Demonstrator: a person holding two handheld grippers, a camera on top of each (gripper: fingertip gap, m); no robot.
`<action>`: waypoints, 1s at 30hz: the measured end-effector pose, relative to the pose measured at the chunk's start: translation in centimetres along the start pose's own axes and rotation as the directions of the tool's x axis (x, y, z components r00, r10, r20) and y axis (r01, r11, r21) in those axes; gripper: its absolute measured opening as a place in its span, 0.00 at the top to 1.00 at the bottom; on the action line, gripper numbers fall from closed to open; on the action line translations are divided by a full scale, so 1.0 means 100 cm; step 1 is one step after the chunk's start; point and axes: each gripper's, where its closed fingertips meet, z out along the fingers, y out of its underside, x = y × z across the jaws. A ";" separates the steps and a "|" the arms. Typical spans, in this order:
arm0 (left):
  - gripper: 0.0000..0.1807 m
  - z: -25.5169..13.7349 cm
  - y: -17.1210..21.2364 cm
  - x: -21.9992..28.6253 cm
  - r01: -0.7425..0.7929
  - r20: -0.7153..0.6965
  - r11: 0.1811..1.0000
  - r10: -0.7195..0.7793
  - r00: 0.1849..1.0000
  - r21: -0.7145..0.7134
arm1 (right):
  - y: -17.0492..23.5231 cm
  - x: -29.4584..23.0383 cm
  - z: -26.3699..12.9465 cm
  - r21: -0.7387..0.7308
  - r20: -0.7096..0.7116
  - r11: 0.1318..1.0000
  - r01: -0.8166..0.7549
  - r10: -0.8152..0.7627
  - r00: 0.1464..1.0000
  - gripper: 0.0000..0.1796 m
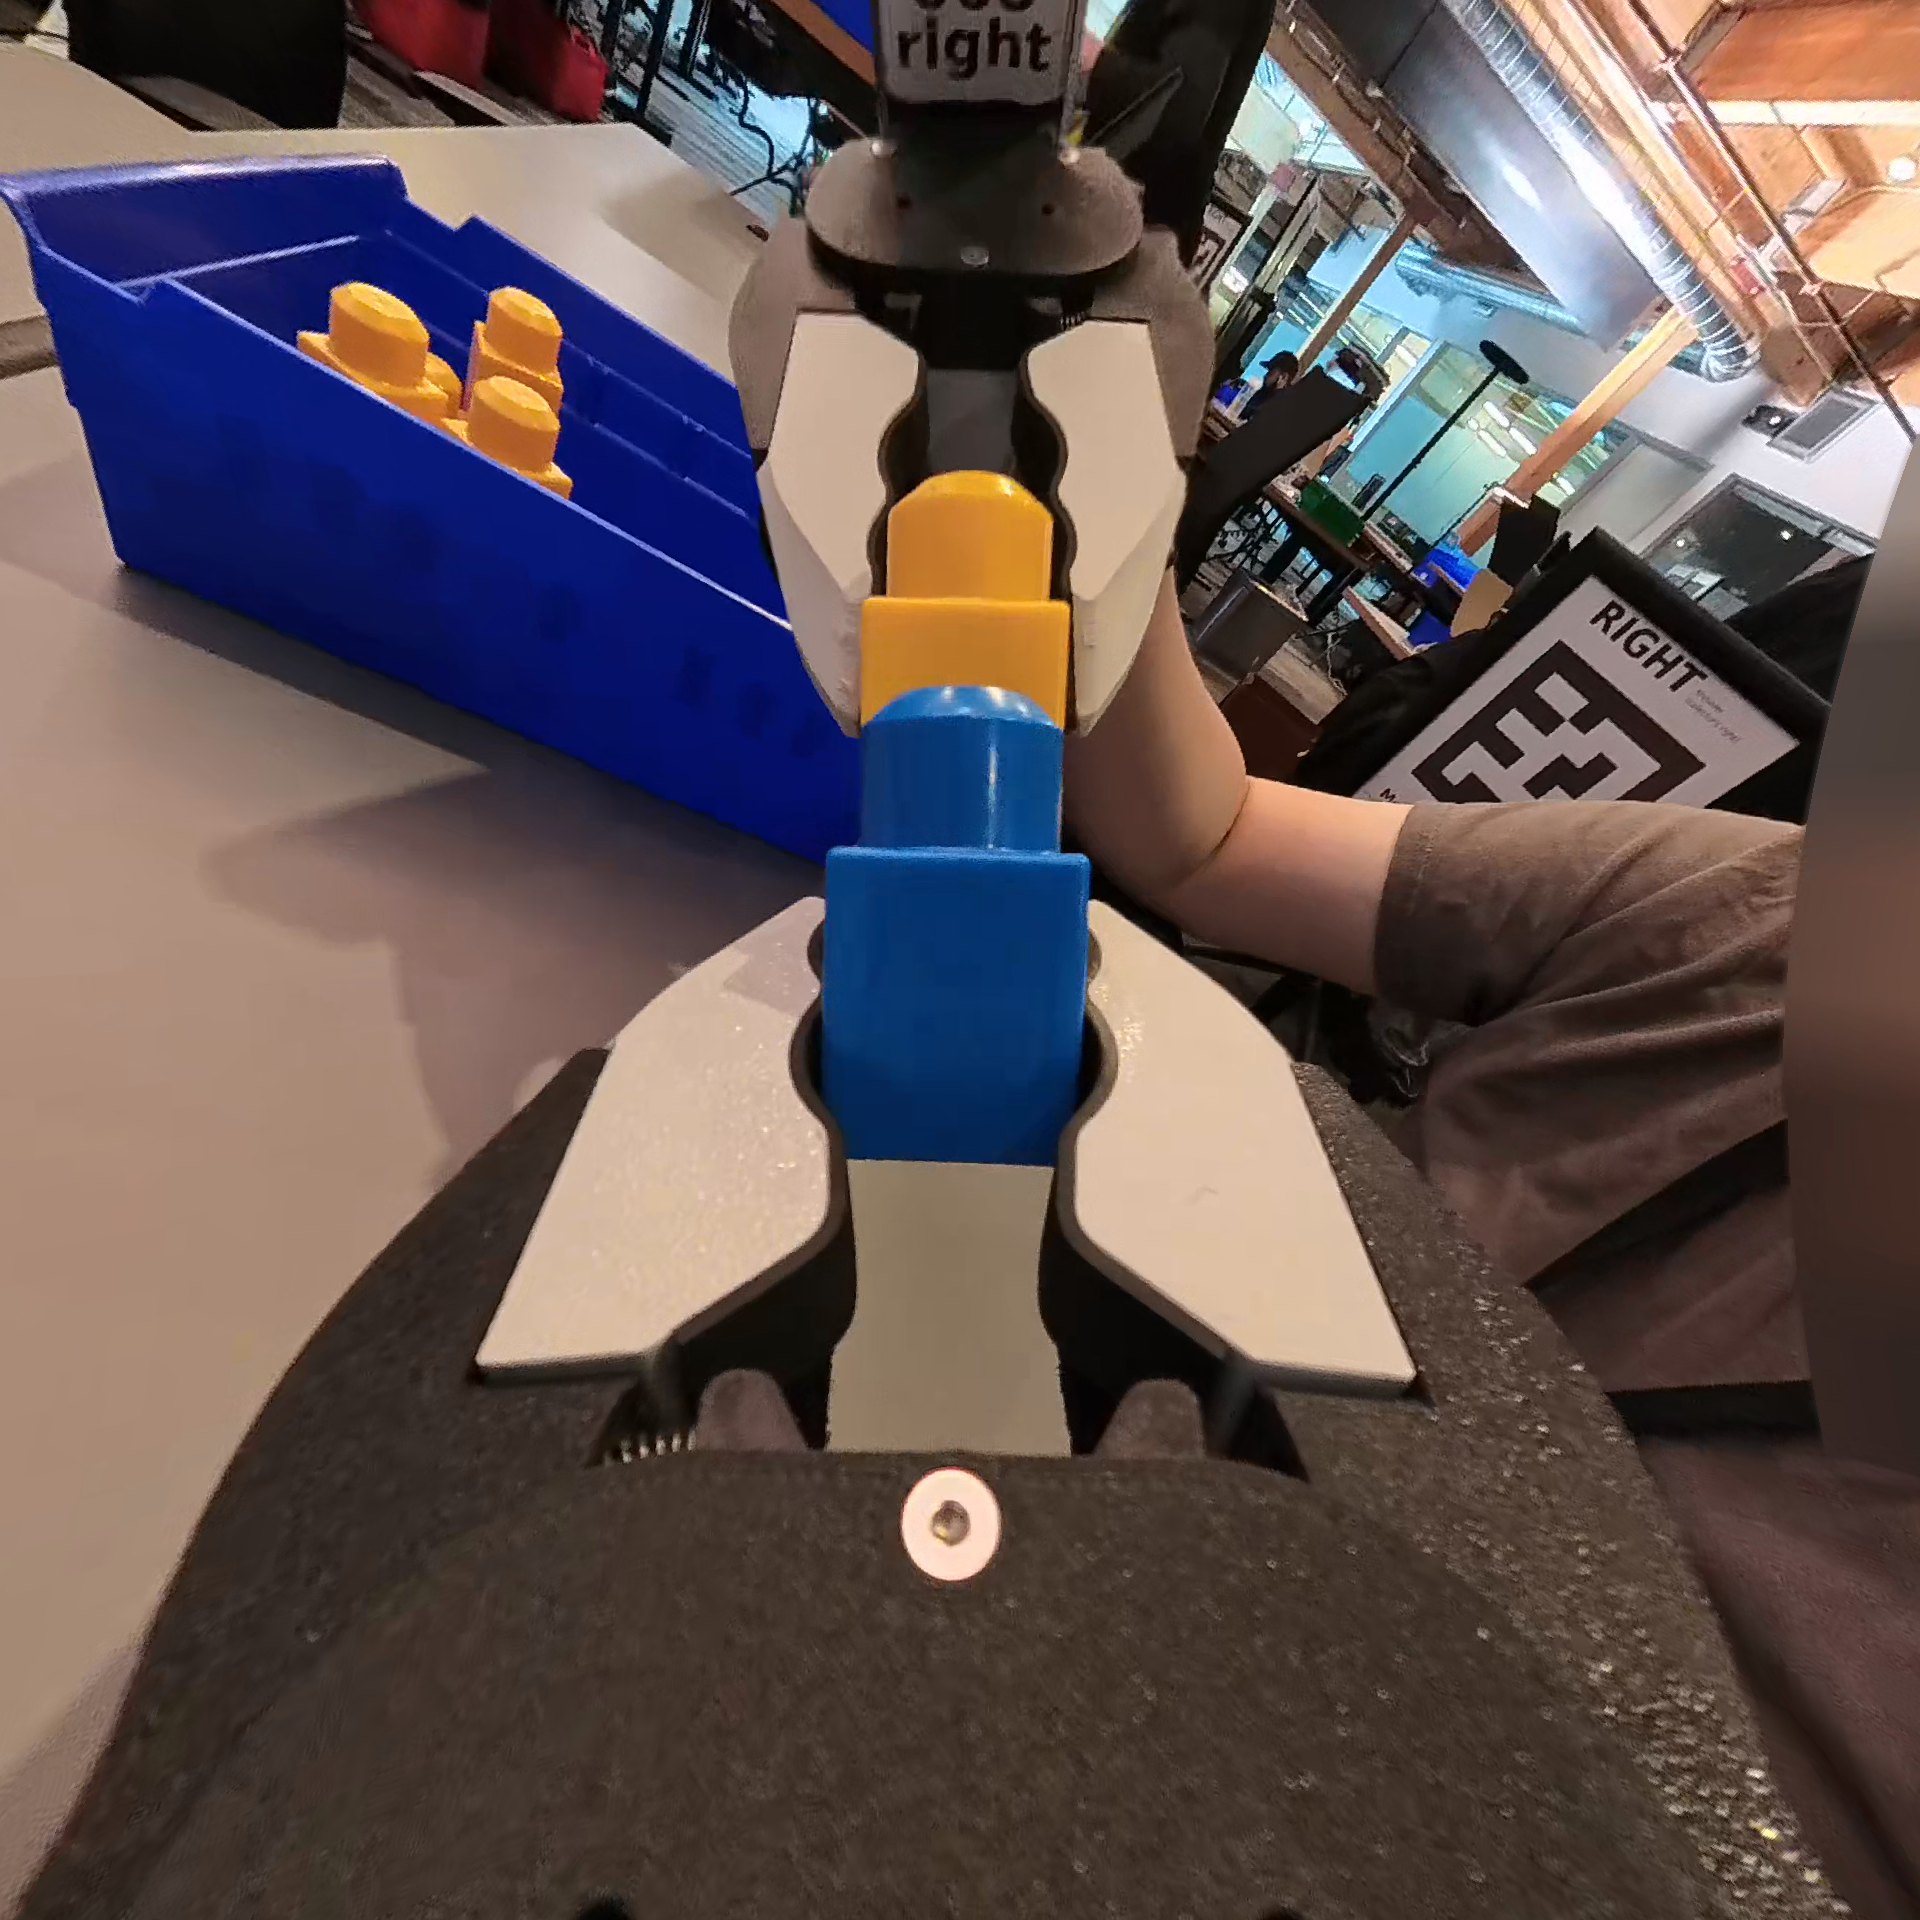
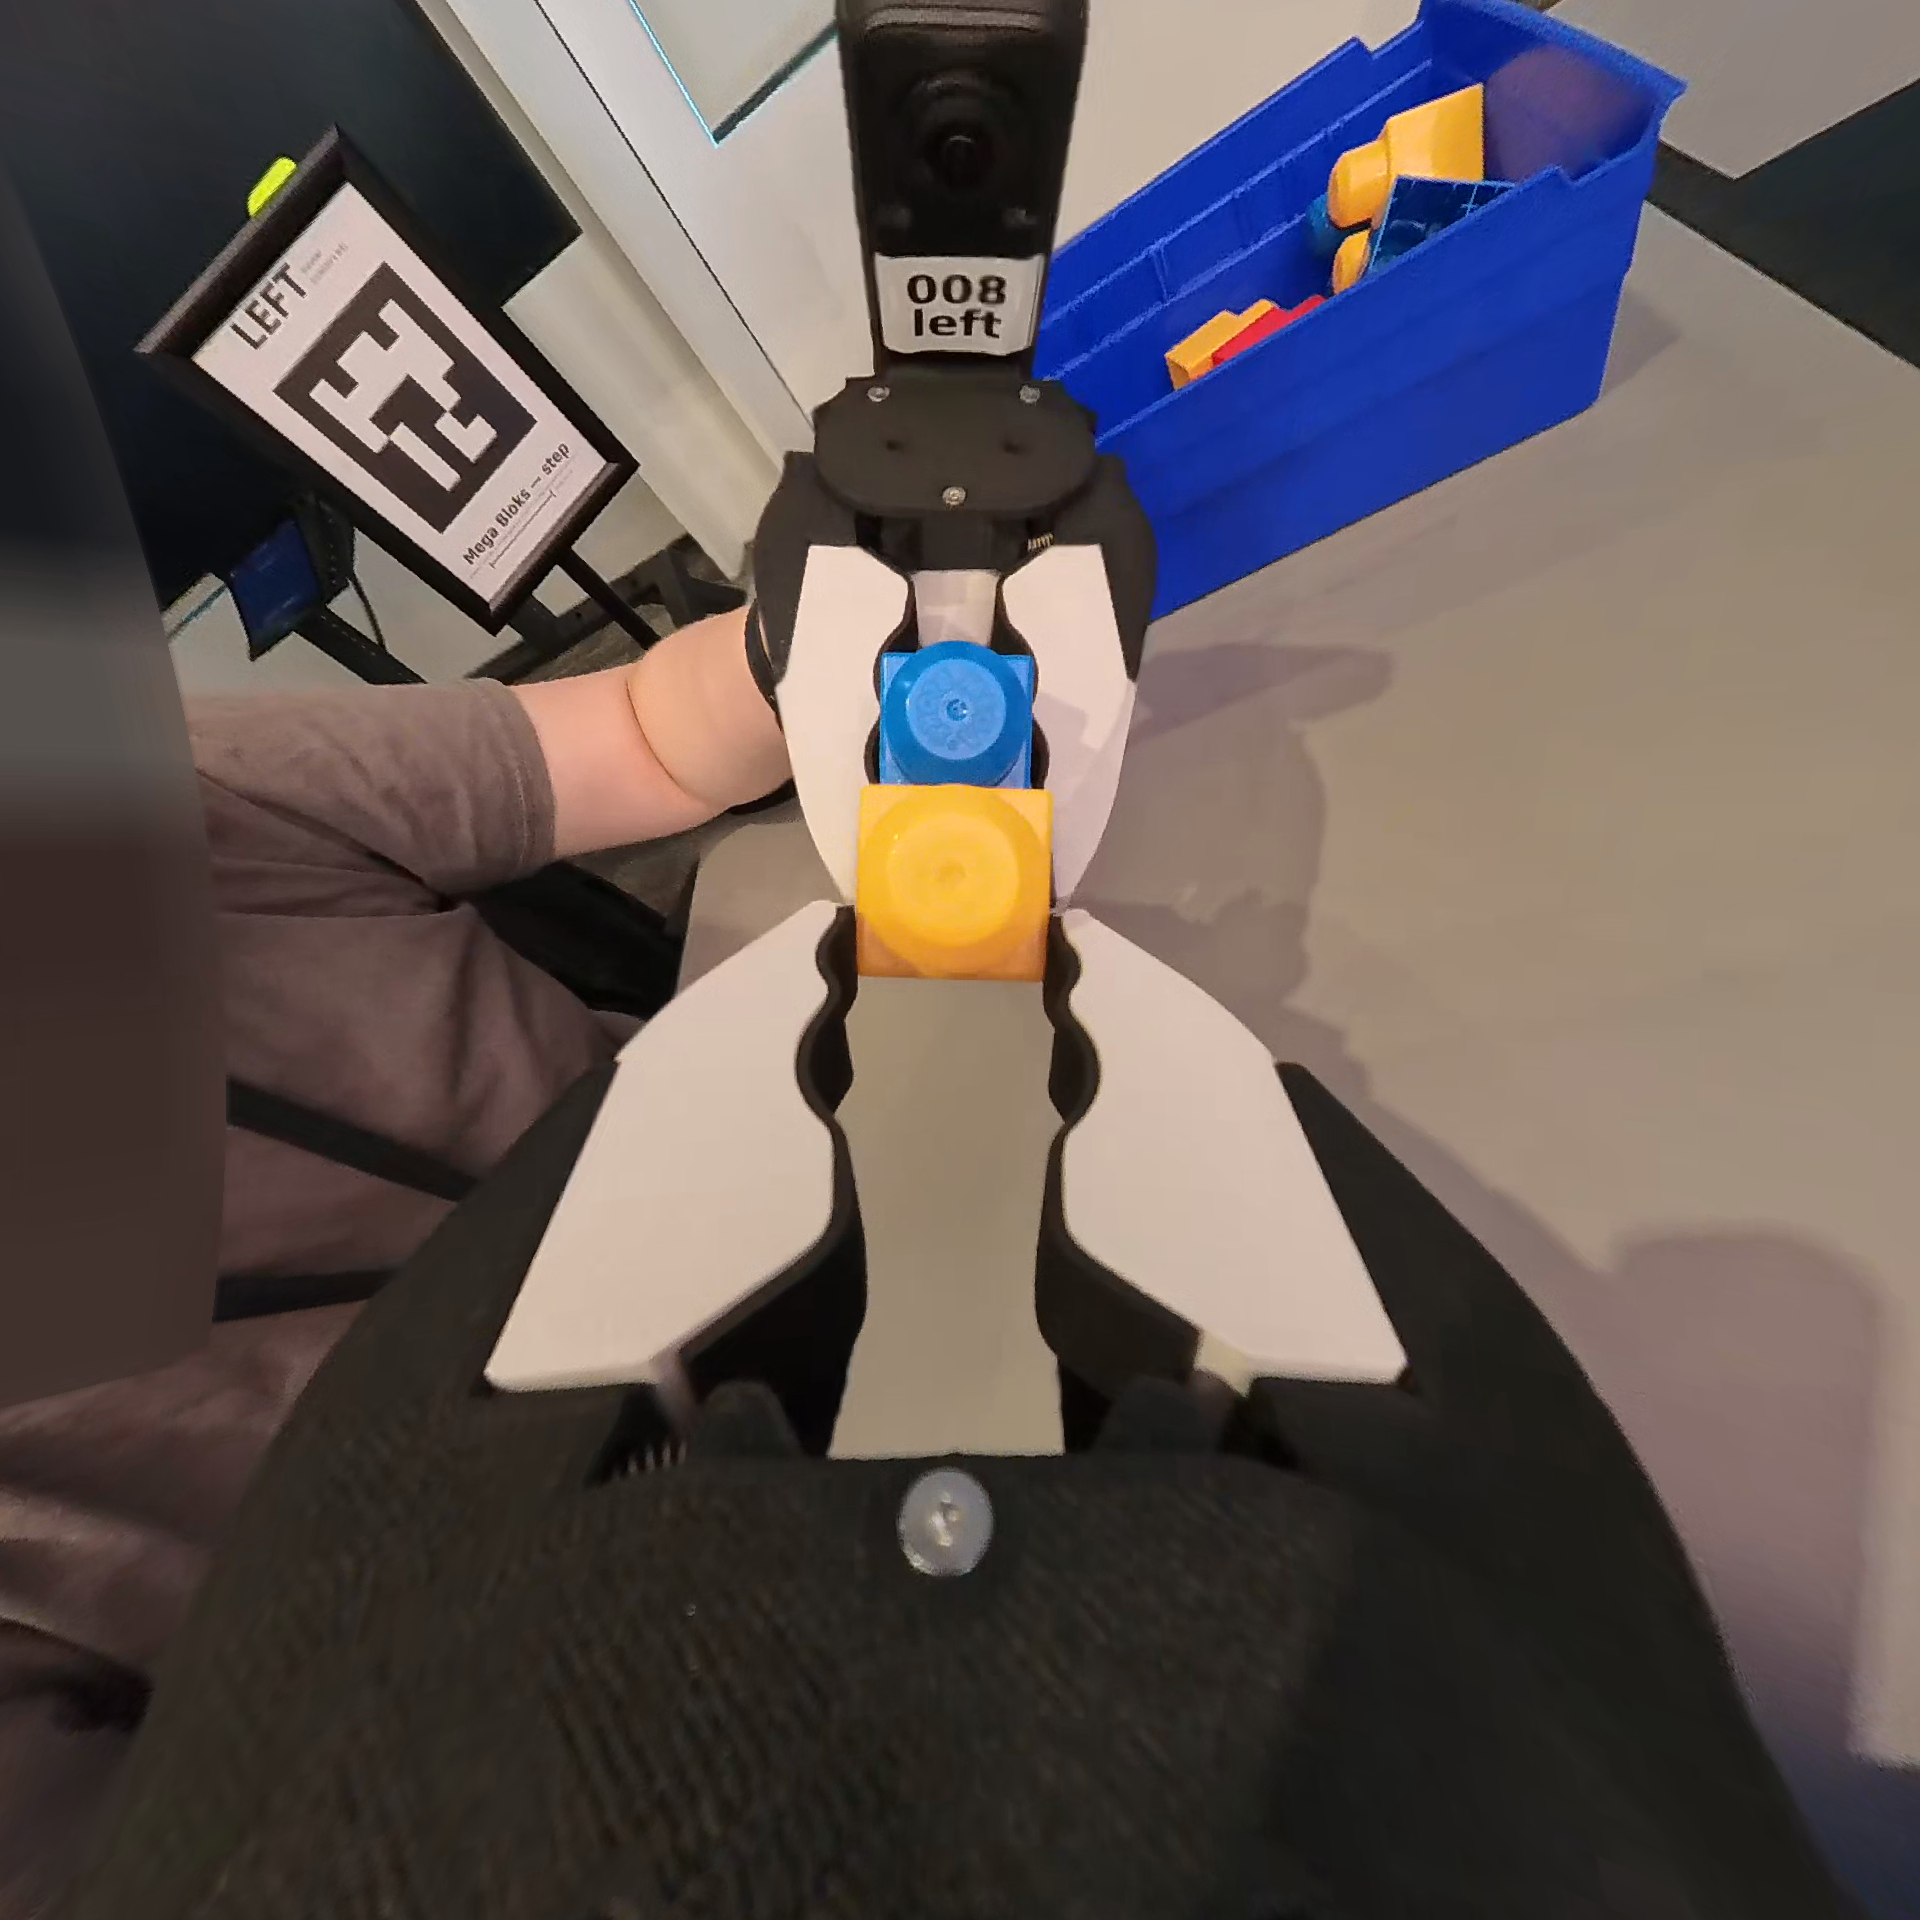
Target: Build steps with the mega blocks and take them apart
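The left gripper (image 1: pixel 956 997) is clamped on a blue block (image 1: pixel 956 997), its fingers pressed against the block's two flat sides, the single round stud pointing away toward the other tool. Facing it, the right gripper (image 2: pixel 951 935) pinches a yellow block (image 2: pixel 951 894) right at its fingertips, only narrowly parted to the block's width. The two blocks meet in the air above the table (image 1: pixel 260 987): the blue stud sits up against the yellow block's base, but from either camera I can't tell whether it is pushed home inside or merely touching, since the joint is hidden by the blocks themselves. The lower faces of both blocks are out of sight too.

Behind the pair, a person's bare forearm (image 1: pixel 1174 790) and grey sleeve (image 1: pixel 1590 935) run off the frame edge. Farther out on the table stands a blue bin (image 1: pixel 436 582) holding more blocks: yellow ones (image 1: pixel 457 374) with studs up, and in the right wrist view also a blue and a red piece, half buried and hard to sort out. A framed marker sign (image 2: pixel 395 416) stands beyond the table edge.
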 end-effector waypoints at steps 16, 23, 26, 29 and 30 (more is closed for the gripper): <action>0.71 -0.035 -0.052 -0.005 -0.013 0.080 0.940 -0.014 0.997 0.340 | -0.043 0.006 0.015 0.447 0.199 0.882 -0.150 0.066 0.978 0.79; 0.80 -0.029 -0.048 -0.001 -0.009 0.033 0.943 -0.002 0.999 0.334 | -0.044 0.005 0.017 0.467 0.145 0.883 -0.055 -0.015 0.989 0.79; 0.80 -0.030 -0.046 0.004 -0.017 0.019 0.956 0.013 1.000 0.292 | -0.042 0.005 0.009 0.405 0.081 0.914 0.017 -0.054 0.995 0.74; 0.80 -0.026 -0.040 0.006 -0.049 0.036 0.974 0.041 0.998 0.221 | -0.035 0.000 0.002 0.315 0.067 0.947 0.069 -0.094 0.993 0.79; 0.80 -0.025 -0.039 0.006 -0.054 0.043 0.975 0.046 0.998 0.214 | -0.032 -0.001 0.002 0.287 0.057 0.954 0.081 -0.101 0.993 0.80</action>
